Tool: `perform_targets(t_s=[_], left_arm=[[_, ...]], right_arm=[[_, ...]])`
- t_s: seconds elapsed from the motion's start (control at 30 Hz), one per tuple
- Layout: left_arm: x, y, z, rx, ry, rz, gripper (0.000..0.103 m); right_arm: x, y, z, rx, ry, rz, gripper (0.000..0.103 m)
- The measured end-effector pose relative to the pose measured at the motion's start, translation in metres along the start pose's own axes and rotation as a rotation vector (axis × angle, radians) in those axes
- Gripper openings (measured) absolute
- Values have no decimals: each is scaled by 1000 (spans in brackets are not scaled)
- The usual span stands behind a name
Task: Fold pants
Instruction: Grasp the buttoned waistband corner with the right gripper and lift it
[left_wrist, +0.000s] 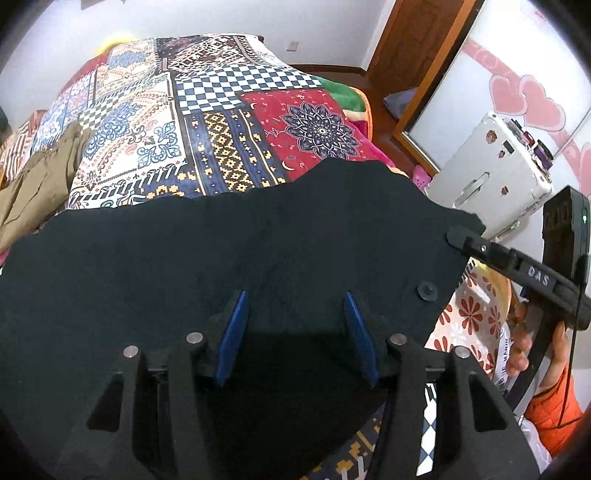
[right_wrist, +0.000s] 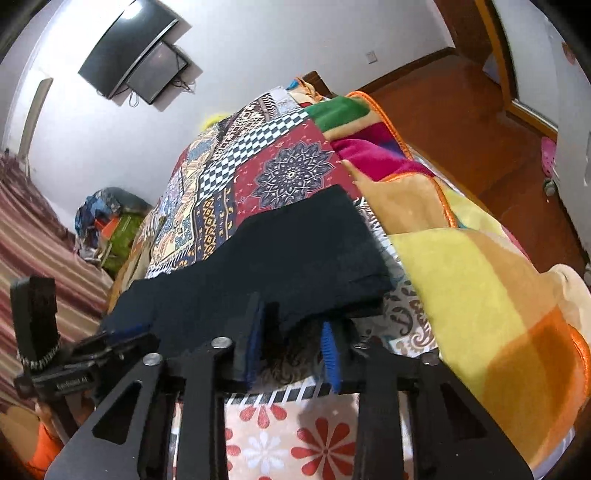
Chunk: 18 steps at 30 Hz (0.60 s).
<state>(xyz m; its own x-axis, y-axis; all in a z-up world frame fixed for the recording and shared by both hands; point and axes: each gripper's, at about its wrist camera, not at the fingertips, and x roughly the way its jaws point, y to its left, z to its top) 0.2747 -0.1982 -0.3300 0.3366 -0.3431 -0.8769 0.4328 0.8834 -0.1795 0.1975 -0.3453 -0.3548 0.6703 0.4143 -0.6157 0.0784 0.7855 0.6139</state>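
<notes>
Dark navy pants (left_wrist: 236, 251) lie folded across the near end of a patchwork bedspread (left_wrist: 221, 122); a button (left_wrist: 427, 291) shows near their right edge. My left gripper (left_wrist: 295, 317) is open above the pants, its blue pads spread apart with cloth beneath them. In the left wrist view the right gripper (left_wrist: 458, 236) reaches in at the pants' right corner. In the right wrist view the pants (right_wrist: 295, 251) stretch away to the upper right; my right gripper (right_wrist: 291, 332) is open at their near edge, with the left pad against the cloth.
Tan-brown clothing (left_wrist: 40, 177) lies at the bed's left side. A yellow-orange blanket (right_wrist: 480, 280) covers the bed's right side. A white suitcase (left_wrist: 491, 166) stands on the wooden floor (right_wrist: 461, 110). Two monitors (right_wrist: 136, 55) hang on the wall.
</notes>
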Motion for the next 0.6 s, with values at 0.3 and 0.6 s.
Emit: perform_targets(t_s=[0.3, 0.6], left_arm=[[5, -9, -1, 54, 7, 27, 54], [-31, 9, 0, -7, -53, -25, 54]], right_arm=[[-9, 13, 3, -62, -37, -22, 9], [-28, 51, 26, -150, -120, 23, 9]])
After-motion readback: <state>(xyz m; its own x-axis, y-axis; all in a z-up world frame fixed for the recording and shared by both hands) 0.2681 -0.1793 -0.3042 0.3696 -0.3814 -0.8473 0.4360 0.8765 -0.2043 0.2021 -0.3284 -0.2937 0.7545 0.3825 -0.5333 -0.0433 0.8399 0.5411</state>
